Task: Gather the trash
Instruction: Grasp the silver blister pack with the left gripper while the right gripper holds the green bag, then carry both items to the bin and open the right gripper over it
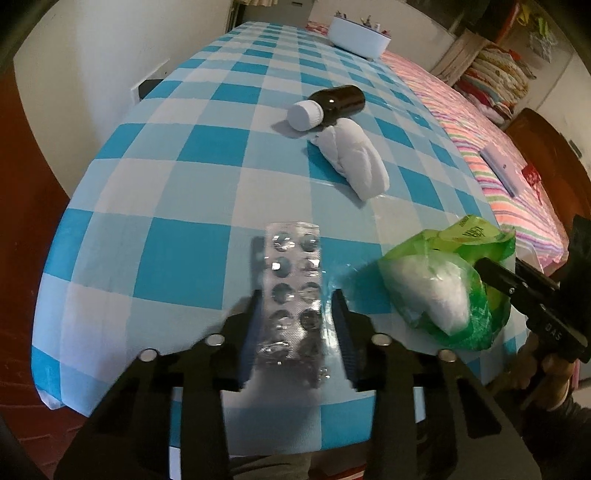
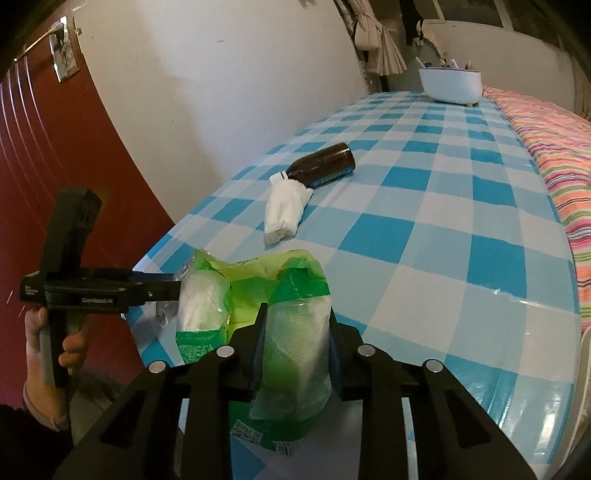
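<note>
the left gripper [image 1: 295,314] was clamped on an emptied blister pack [image 1: 291,291], the foil strip standing up between its fingers and lifted just above the checked tablecloth [image 1: 166,184], probably so it could be carried across to the bag without dragging. the right gripper [image 2: 295,332] was pinching one wall of the green plastic bag [image 2: 258,280] at the near edge of the table, and that pinch seemed meant to keep the mouth upright and open as a receptacle. a white wad already sat inside the bag [image 1: 447,291], so some of the collecting looked done. in the right wrist view the left gripper's tip [image 2: 162,286] was just beside the bag's left rim, which suggested the strip was about to be dropped in; whether it already touched the plastic could not be told.

further up the cloth a dark bottle [image 1: 338,99] with a white cap lay on its side, touching a crumpled white tissue [image 1: 354,158]; both looked like trash left to gather. a white tub [image 1: 358,35] of small items stood at the far end, well apart, beside a striped bed cover [image 1: 498,158]
</note>
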Available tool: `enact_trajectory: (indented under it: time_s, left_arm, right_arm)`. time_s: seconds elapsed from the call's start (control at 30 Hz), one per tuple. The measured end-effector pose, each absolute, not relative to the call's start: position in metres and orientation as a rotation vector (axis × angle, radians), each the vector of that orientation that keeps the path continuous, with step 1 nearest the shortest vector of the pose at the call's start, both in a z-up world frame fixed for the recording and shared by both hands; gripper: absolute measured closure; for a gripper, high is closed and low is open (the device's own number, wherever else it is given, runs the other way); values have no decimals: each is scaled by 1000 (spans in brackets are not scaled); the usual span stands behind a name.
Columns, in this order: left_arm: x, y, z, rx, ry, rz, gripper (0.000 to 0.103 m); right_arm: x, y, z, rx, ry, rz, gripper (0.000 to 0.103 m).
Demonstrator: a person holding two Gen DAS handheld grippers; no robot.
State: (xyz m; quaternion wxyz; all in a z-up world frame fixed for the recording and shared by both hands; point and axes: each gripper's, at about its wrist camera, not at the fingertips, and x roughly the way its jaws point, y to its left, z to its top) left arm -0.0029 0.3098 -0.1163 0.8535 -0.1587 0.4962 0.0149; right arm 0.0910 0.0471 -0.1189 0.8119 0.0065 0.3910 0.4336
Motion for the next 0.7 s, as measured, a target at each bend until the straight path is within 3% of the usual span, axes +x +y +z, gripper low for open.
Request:
enact_trajectory:
  time_s: [0.7]
  left_arm:
    - [-1,292,-96,-344,966,19,73]
  right_arm:
    - [101,25,-110,105,793,888,76]
